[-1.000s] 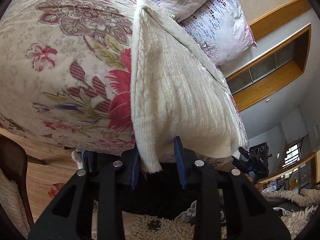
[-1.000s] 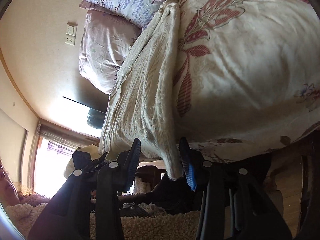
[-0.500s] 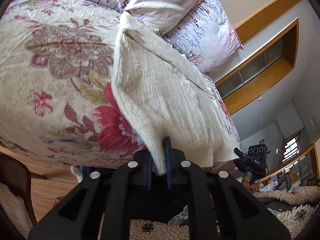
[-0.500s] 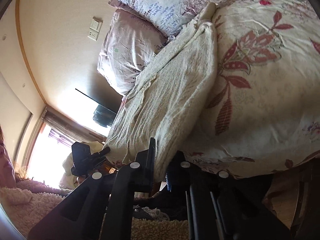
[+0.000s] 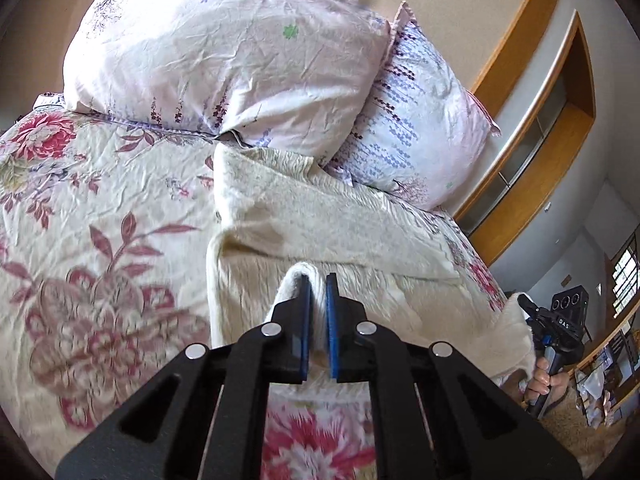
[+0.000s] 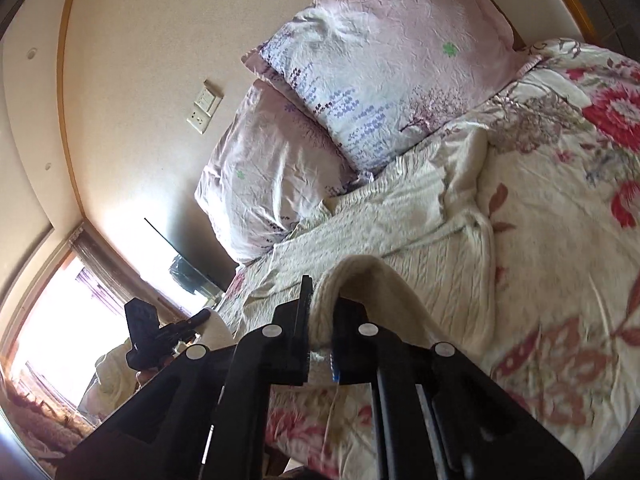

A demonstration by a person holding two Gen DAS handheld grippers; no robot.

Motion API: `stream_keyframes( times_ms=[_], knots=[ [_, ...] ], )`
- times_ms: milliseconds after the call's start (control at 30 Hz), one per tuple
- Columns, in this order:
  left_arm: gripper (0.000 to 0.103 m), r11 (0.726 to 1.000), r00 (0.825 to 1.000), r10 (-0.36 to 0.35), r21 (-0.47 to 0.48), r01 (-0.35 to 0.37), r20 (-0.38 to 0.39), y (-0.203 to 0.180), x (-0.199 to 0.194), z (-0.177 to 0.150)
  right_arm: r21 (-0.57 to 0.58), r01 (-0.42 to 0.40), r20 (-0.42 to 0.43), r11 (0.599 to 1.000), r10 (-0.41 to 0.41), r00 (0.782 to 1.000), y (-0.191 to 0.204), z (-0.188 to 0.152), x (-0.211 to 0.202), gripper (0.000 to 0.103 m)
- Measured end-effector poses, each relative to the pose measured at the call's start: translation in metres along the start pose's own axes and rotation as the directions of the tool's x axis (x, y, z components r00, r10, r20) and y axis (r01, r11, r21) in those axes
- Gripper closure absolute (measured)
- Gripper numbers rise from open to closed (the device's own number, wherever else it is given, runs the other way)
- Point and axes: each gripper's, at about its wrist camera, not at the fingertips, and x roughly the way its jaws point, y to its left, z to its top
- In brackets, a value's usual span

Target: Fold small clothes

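A cream knitted sweater [image 5: 320, 216] lies lengthwise on the floral bedspread [image 5: 100, 220], its far end near the pillows and a sleeve folded across it. My left gripper [image 5: 318, 284] is shut on the sweater's near hem, which bulges up between the blue pads. In the right wrist view the same sweater [image 6: 400, 220] shows, and my right gripper [image 6: 322, 292] is shut on the other near corner, the knit edge humped over its fingers. Both corners are lifted off the bed. The right gripper [image 5: 528, 308] also appears at the left wrist view's right edge.
Two pale floral pillows [image 5: 224, 48] [image 5: 416, 120] stand against the wall at the head of the bed. A wooden-framed recess [image 5: 552, 128] is to the right. A wall switch and socket [image 6: 204, 110] and a bright window [image 6: 60, 312] show in the right wrist view.
Both grippers closed on the sweater's hanging hem corners, then rose and swung over the bed, lifting the hem. The views now look down on the bed top instead of up at its edge.
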Motion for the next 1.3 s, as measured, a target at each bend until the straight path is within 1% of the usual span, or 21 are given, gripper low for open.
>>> stream_keyframes(
  times_ms=[200, 300, 367, 567, 600, 667, 733, 833, 867, 900, 933, 967, 1000, 1033, 1067, 1100, 1167, 1200, 1300],
  knots=[
    [0.097, 0.995, 0.997, 0.058, -0.084, -0.055, 0.041, 0.024, 0.047, 0.052, 0.021, 0.062, 0.057, 0.998, -0.064, 0.996, -0.020, 0.055, 0.047, 0.096],
    [0.097, 0.989, 0.997, 0.063, -0.137, -0.058, 0.034, 0.035, 0.068, 0.073, 0.031, 0.089, 0.066, 0.996, -0.091, 0.994, -0.030, 0.077, 0.069, 0.096],
    [0.097, 0.986, 0.996, 0.080, -0.151, -0.073, 0.040, 0.040, 0.079, 0.086, 0.041, 0.107, 0.070, 0.993, -0.110, 0.991, -0.037, 0.090, 0.082, 0.096],
    [0.097, 0.974, 0.991, 0.099, -0.213, -0.079, 0.084, 0.057, 0.106, 0.118, 0.083, 0.125, 0.112, 0.989, -0.134, 0.985, -0.057, 0.124, 0.111, 0.096],
    [0.097, 0.971, 0.991, 0.111, -0.220, -0.092, 0.076, 0.060, 0.113, 0.123, 0.101, 0.137, 0.110, 0.986, -0.147, 0.983, -0.063, 0.129, 0.117, 0.096],
    [0.097, 0.964, 0.989, 0.144, -0.232, -0.130, 0.045, 0.066, 0.132, 0.129, 0.141, 0.185, 0.076, 0.973, -0.197, 0.977, -0.078, 0.134, 0.134, 0.096],
    [0.097, 0.956, 0.984, 0.176, -0.240, -0.167, 0.013, 0.075, 0.150, 0.132, 0.177, 0.244, 0.033, 0.953, -0.254, 0.967, -0.093, 0.134, 0.150, 0.096],
    [0.097, 0.945, 0.980, 0.196, -0.260, -0.199, -0.038, 0.086, 0.168, 0.133, 0.257, 0.302, -0.040, 0.918, -0.302, 0.952, -0.114, 0.130, 0.168, 0.095],
    [0.097, 0.943, 0.981, 0.187, -0.271, -0.195, -0.056, 0.089, 0.171, 0.133, 0.284, 0.307, -0.066, 0.908, -0.301, 0.951, -0.119, 0.128, 0.171, 0.094],
    [0.096, 0.943, 0.983, 0.172, -0.278, -0.183, -0.062, 0.090, 0.170, 0.132, 0.302, 0.302, -0.085, 0.904, -0.290, 0.953, -0.121, 0.128, 0.172, 0.084],
    [0.086, 0.946, 0.985, 0.161, -0.276, -0.170, -0.054, 0.090, 0.166, 0.131, 0.300, 0.299, -0.092, 0.906, -0.284, 0.954, -0.120, 0.129, 0.170, 0.064],
    [0.079, 0.952, 0.988, 0.148, -0.265, -0.153, -0.038, 0.089, 0.159, 0.130, 0.278, 0.302, -0.075, 0.912, -0.292, 0.953, -0.116, 0.131, 0.164, 0.053],
    [0.065, 0.957, 0.989, 0.144, -0.253, -0.144, -0.022, 0.087, 0.151, 0.129, 0.243, 0.310, -0.039, 0.919, -0.310, 0.950, -0.109, 0.134, 0.155, 0.038],
    [0.058, 0.961, 0.990, 0.140, -0.240, -0.139, -0.010, 0.086, 0.143, 0.128, 0.196, 0.325, 0.006, 0.925, -0.333, 0.943, -0.101, 0.137, 0.146, 0.036],
    [0.056, 0.966, 0.991, 0.136, -0.223, -0.135, -0.009, 0.085, 0.138, 0.128, 0.148, 0.343, 0.036, 0.928, -0.352, 0.935, -0.095, 0.141, 0.139, 0.036],
    [0.056, 0.970, 0.991, 0.132, -0.201, -0.134, -0.022, 0.085, 0.135, 0.128, 0.104, 0.361, 0.047, 0.927, -0.367, 0.929, -0.090, 0.144, 0.135, 0.037],
    [0.056, 0.976, 0.988, 0.148, -0.157, -0.154, -0.050, 0.083, 0.136, 0.128, 0.058, 0.400, 0.024, 0.915, -0.402, 0.916, -0.088, 0.150, 0.134, 0.039],
    [0.056, 0.977, 0.985, 0.157, -0.133, -0.165, -0.065, 0.081, 0.139, 0.128, 0.049, 0.403, 0.001, 0.914, -0.403, 0.915, -0.090, 0.152, 0.137, 0.046],
    [0.057, 0.980, 0.980, 0.167, -0.089, -0.177, -0.110, 0.077, 0.152, 0.126, 0.005, 0.426, -0.066, 0.904, -0.425, 0.903, -0.093, 0.154, 0.153, 0.052]
  ],
)
